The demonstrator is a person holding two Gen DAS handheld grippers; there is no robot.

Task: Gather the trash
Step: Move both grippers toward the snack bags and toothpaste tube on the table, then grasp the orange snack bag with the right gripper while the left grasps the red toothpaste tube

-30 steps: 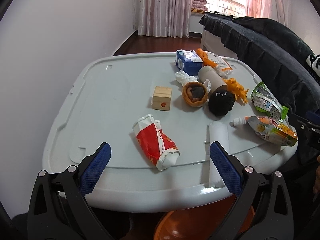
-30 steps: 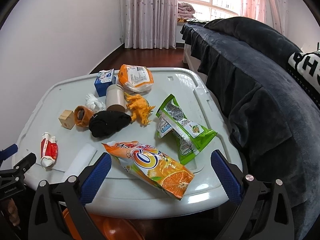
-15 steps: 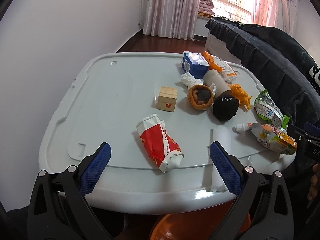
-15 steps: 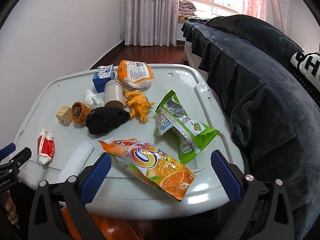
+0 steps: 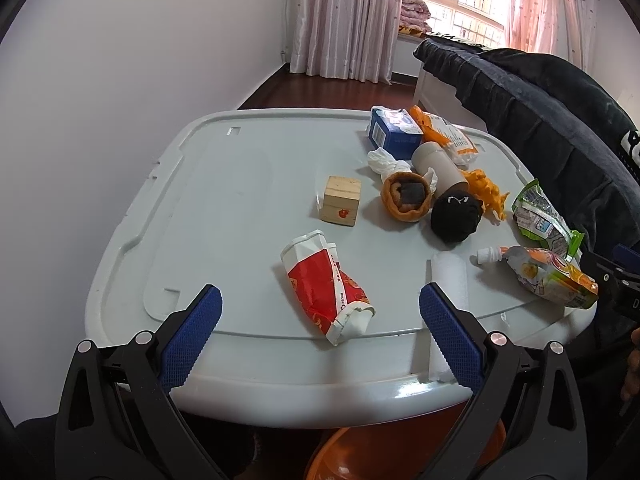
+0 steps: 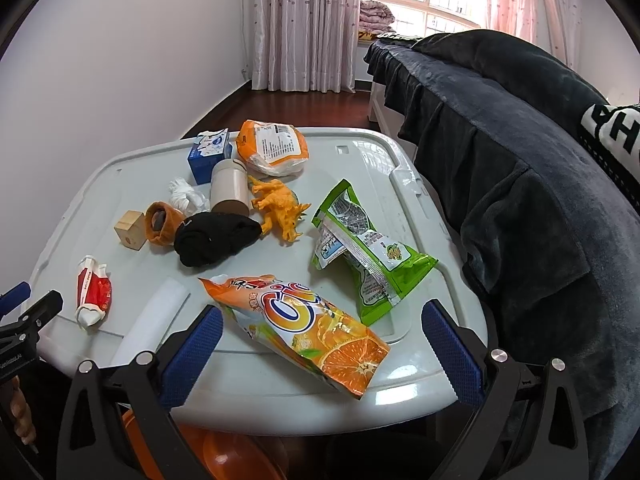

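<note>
A crumpled red-and-white wrapper (image 5: 326, 286) lies near the front edge of the white table (image 5: 224, 200), just ahead of my open, empty left gripper (image 5: 320, 332). It also shows in the right wrist view (image 6: 93, 292). An orange juice pouch (image 6: 304, 320) lies between the fingers of my open, empty right gripper (image 6: 320, 344), with a green snack bag (image 6: 360, 248) beyond it. A white foam strip (image 5: 448, 276), a crumpled tissue (image 6: 186, 198) and an orange-white bag (image 6: 272, 152) also lie on the table.
A wooden block (image 5: 342, 205), orange sock (image 5: 406, 196), black sock (image 6: 216, 236), cardboard tube (image 6: 229, 186), blue box (image 6: 210, 154) and orange toy dinosaur (image 6: 280, 208) sit mid-table. An orange bin (image 6: 224, 456) stands under the front edge. A dark blanket-covered bed (image 6: 520, 160) runs along the right.
Both grippers have drifted slightly back and up, so the table items sit a little farther off. Nothing was grasped or moved.
</note>
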